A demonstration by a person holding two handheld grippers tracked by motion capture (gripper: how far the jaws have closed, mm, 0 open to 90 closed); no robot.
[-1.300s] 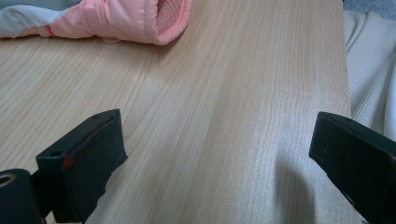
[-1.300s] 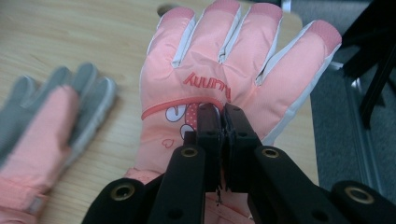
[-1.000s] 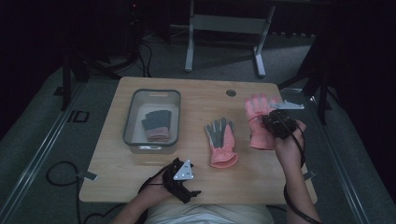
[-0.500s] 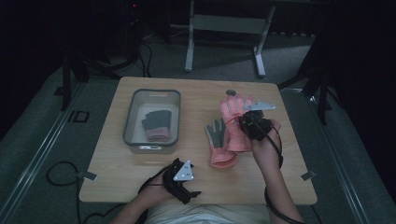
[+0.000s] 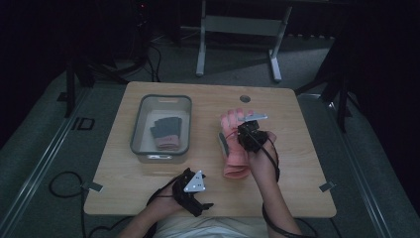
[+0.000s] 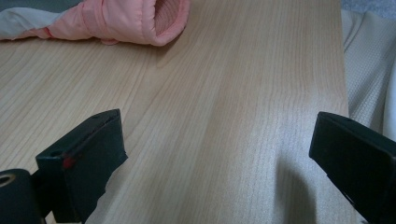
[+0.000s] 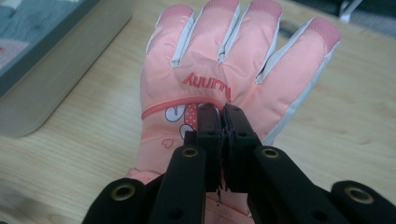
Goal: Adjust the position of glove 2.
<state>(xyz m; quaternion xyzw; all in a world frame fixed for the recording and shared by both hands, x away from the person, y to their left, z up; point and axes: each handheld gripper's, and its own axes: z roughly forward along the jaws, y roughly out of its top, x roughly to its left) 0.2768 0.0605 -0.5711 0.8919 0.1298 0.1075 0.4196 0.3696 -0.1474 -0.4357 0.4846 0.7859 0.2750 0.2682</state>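
On bench centre: right hand-held gripper (image 7: 218,122) pinches pink glove (image 7: 224,70) | 1 glove (image 5: 166,133) in bin (image 5: 138,121) | left hand-held gripper (image 6: 224,158) open, idle | binning left.

We see a light wooden table (image 5: 148,193) with a round hole (image 5: 245,98) near its far edge, bearing a grey bin (image 5: 140,126) on the left and, to the bin's right, a pink glove (image 5: 234,163) lying with its cuff toward the near edge.
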